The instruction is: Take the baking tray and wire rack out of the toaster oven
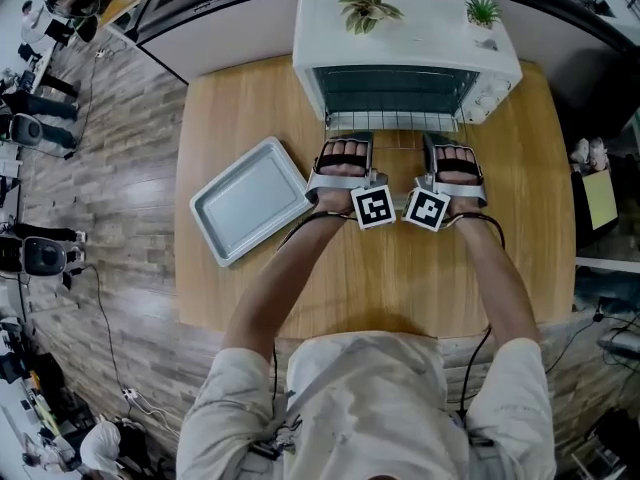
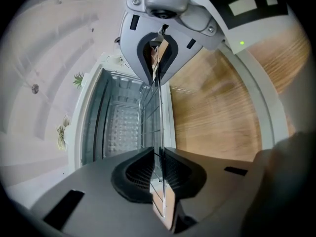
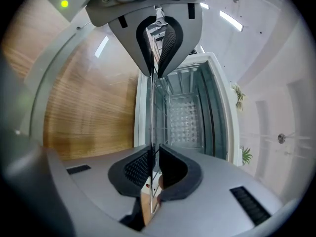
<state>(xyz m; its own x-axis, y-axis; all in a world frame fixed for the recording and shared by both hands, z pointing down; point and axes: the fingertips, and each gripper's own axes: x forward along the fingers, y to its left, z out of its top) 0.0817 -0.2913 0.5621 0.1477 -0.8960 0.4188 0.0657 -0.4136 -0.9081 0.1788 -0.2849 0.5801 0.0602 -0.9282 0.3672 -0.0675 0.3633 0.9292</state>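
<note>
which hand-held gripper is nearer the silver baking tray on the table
Left. The left hand-held gripper, clamped on the metal wire rack, is beside the rectangular silver baking tray; the right hand-held gripper clamps the rack farther away.

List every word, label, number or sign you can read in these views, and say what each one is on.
Readable words or numbers: none in any view.
Left marker cube and right marker cube: black-and-white square patterns only, no letters.
Toaster oven, knob panel: any markings are too small to read.
</note>
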